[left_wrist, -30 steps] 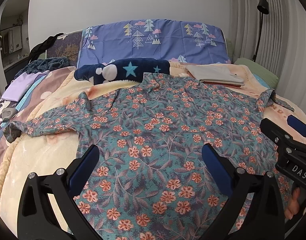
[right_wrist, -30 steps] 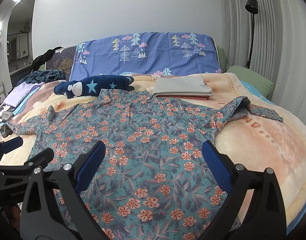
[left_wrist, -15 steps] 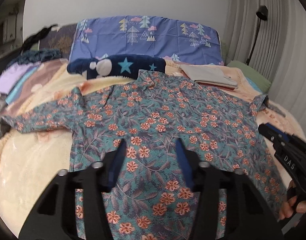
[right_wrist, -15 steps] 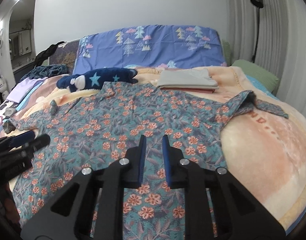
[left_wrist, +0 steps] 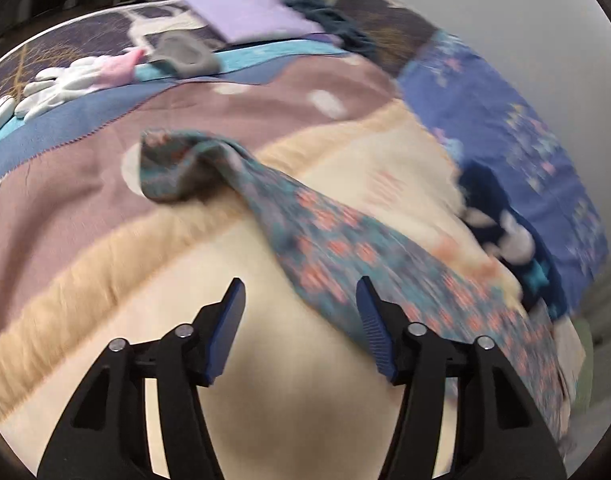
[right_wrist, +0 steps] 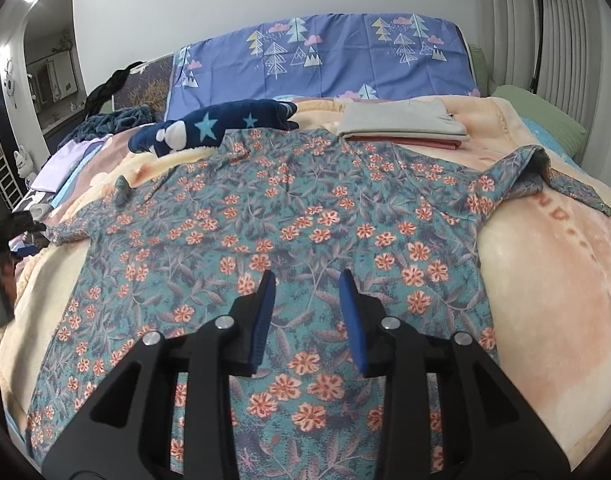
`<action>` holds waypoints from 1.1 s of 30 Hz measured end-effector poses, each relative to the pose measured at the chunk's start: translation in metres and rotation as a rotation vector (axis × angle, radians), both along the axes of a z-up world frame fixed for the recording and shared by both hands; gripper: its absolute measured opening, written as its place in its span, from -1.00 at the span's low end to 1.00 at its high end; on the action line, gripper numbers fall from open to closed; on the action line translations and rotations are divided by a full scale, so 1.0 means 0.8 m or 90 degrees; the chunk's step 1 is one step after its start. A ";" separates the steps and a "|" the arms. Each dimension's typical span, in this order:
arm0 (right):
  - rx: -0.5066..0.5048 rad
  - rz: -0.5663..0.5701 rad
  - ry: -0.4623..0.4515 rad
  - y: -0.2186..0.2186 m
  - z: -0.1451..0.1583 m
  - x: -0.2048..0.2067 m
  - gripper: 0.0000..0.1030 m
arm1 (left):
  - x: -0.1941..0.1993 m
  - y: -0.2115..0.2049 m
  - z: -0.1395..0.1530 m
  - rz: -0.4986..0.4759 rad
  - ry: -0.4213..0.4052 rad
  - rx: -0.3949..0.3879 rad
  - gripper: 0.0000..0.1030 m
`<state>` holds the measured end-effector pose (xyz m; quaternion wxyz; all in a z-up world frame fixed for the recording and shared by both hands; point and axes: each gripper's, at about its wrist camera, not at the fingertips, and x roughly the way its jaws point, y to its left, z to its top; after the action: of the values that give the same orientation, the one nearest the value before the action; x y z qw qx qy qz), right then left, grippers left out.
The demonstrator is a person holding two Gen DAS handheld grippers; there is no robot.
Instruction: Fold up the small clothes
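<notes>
Left wrist view: left gripper (left_wrist: 300, 326), tongs wide and empty, over the cream blanket (left_wrist: 153, 264); the teal floral shirt (left_wrist: 337, 248) sleeve runs diagonally, cuff crumpled toward the bed's left edge.

Right wrist view: right gripper (right_wrist: 307, 316), tongs narrowly parted, empty, above the shirt (right_wrist: 305, 216) lying flat, collar toward the blue tree-print pillow (right_wrist: 325, 60), sleeves spread crosswise.

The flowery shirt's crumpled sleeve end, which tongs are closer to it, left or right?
Left. The left tongs hover open just short of that sleeve end. The right tongs hang open over the shirt's body, far from it.
</notes>
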<state>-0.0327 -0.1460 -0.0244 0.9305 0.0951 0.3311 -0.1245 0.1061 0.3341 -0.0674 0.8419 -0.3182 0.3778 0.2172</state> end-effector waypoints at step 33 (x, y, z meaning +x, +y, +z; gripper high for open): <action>0.024 -0.064 0.030 -0.088 -0.020 0.022 -0.17 | 0.044 -0.420 0.039 -0.652 -0.123 0.133 -0.20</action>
<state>-0.0147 -0.2164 -0.0402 0.9130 0.1263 0.3498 -0.1674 0.1414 -0.0018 -0.0360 0.8983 -0.0257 0.3819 -0.2156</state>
